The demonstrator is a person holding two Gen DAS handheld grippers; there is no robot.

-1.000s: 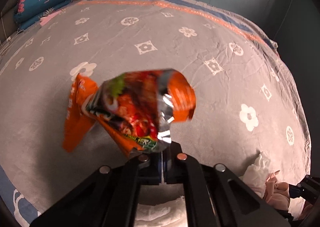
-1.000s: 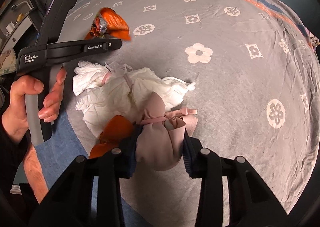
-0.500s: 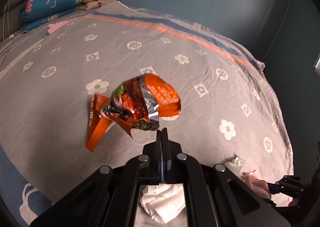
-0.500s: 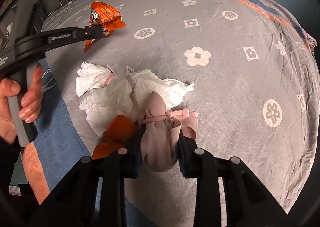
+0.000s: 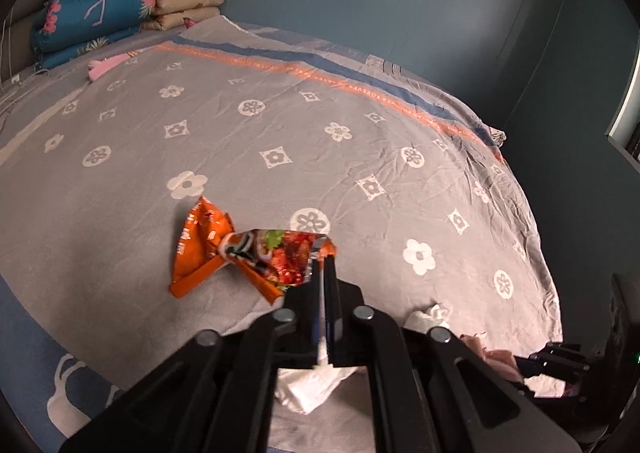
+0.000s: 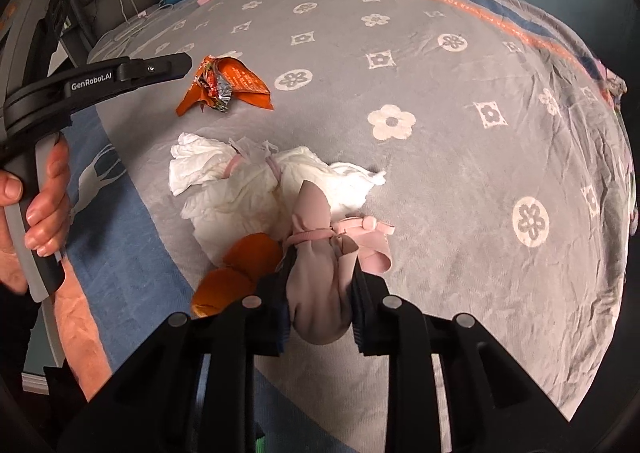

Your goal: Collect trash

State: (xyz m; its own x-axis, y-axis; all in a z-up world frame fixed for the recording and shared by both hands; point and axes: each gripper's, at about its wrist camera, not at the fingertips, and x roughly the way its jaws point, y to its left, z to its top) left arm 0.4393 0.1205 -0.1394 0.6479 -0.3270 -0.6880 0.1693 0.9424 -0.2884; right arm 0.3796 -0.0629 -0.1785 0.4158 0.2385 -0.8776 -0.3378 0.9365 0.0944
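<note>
Left tool [image 5: 325, 265] pinched on orange wrapper [image 5: 256, 257] edge; right tool [image 6: 318, 289] clamps pink bag [image 6: 318, 281]. Carry wrapper to bag, grip thin, go slow.

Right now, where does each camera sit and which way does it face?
Left wrist: on the left gripper, looking along its shut fingers, past the orange wrapper at their tips, across the bed; only the fingers show.
Right wrist: on the right gripper, facing the pink bundle it clamps; the left hand shows.
Shared: wrapper, white tissue, bed.
</note>
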